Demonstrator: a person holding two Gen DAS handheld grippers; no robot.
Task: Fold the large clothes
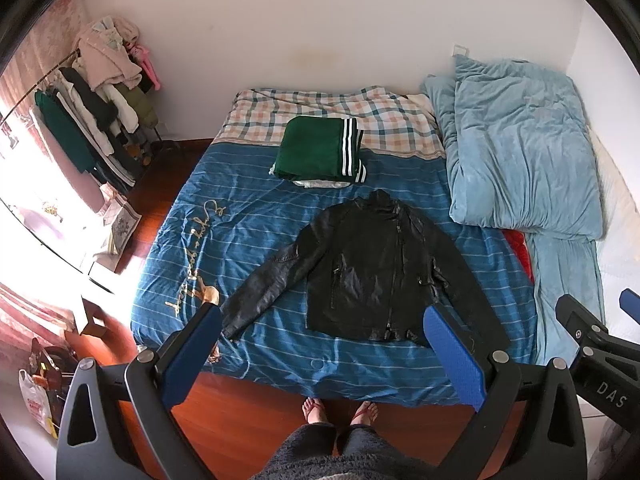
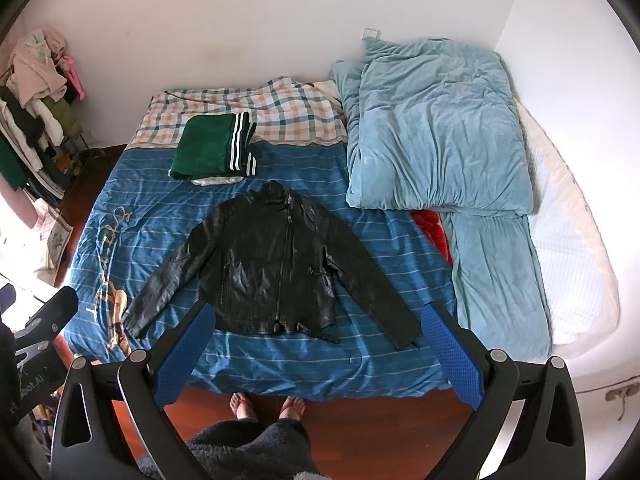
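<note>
Starting state: black leather jacket (image 2: pixel 268 264) is laid front-up in the centre of both frames, on the blue striped bedspread (image 2: pixel 376 360), sleeves splayed toward lower left and lower right, collar toward the top; nothing is gripped yet. Left gripper (image 1: pixel 322 320) is held well above the bed, jaws spread wide, empty; right gripper (image 2: pixel 318 318) likewise, jaws spread wide, empty.

Risks, as judged from here:
- leather looks stiff and glossy; a shallow pinch on a cuff or hem is likely to slip out mid-fold; a deeper bite is advised
- bedspread could be caught together with the jacket if the fingers are driven too low; the sheet would then be dragged and the layout ruined
- sleeve in the lower right of the right wrist view lies near the light blue duvet (image 2: pixel 436 128); duvet fabric could be snagged instead
- folded green garment (image 2: pixel 212 148) sits just above the collar, upper centre; it could be knocked or covered if the hem is thrown too far up
- bottom hem is close to the bed's near edge; a pull toward the bottom of the frame could slide the jacket off onto the floor
</note>
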